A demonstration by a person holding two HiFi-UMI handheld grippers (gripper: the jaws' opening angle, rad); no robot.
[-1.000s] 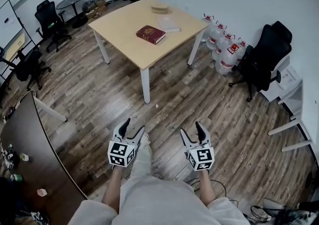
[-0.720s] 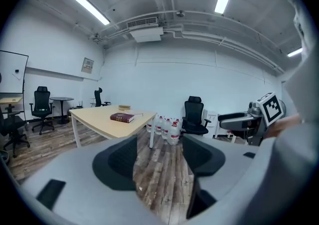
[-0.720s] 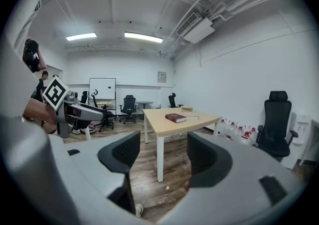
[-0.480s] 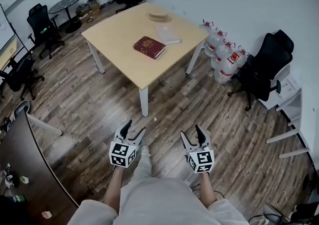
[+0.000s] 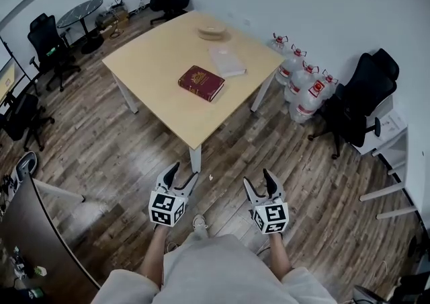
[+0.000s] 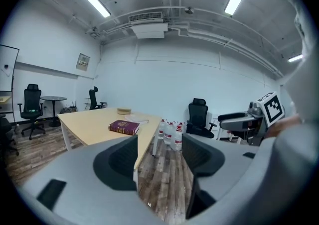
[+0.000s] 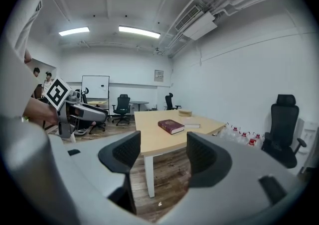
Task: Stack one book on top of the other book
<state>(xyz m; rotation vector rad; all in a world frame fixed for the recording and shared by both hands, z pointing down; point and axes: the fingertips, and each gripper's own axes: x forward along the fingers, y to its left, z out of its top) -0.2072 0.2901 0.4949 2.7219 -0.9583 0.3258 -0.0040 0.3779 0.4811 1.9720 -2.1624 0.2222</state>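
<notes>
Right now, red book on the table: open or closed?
Closed. The red book lies flat on the table, cover up, with no pages spread. Both gripper views show it the same way.

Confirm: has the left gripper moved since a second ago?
Yes. The left gripper has advanced toward the near table leg; the gap between them has shrunk in the head view.

An office: black swivel chairs (image 5: 356, 94), a pale wooden table (image 5: 151, 64), a whiteboard (image 7: 95, 88), ceiling strip lights (image 7: 139, 32).

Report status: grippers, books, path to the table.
Left gripper and right gripper open, empty, short of the table. Red book and pale book side by side, unstacked. Nothing in the way.
</notes>
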